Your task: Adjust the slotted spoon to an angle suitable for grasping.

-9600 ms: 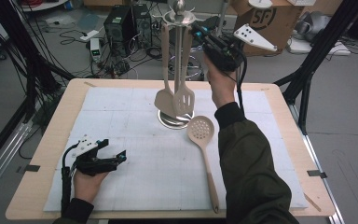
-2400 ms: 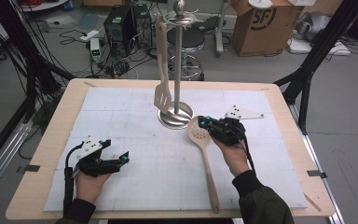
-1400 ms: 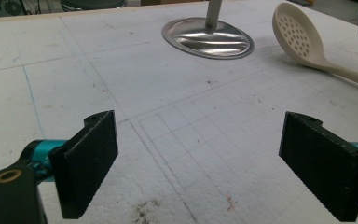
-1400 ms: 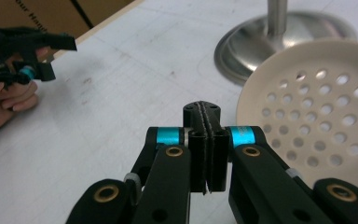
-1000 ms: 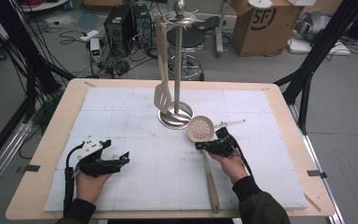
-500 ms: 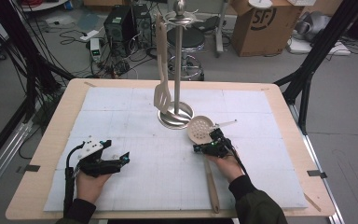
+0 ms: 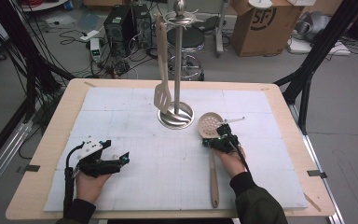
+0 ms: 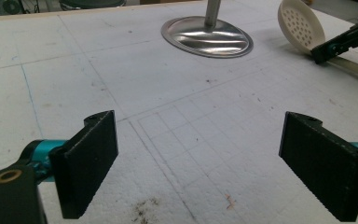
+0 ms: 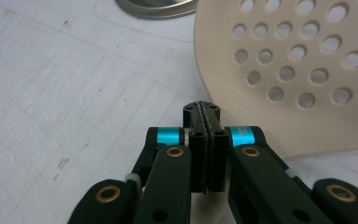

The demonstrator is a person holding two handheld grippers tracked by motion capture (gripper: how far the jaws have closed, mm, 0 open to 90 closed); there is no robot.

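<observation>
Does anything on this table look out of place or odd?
Yes: the beige perforated skimmer spoon lies flat on the white foam mat, while a beige slotted spatula hangs from the silver utensil stand beside it.

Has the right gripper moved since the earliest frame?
Yes. The right gripper came down from the stand top to the skimmer on the table, nearer the person.

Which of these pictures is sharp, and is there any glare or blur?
High view: soft, even light, slightly blurred; mild glare on the metal stand base. Left gripper view: fingers sharp, strong reflections on the base. Right gripper view: closed fingers sharp, the skimmer spoon close behind a little soft.
</observation>
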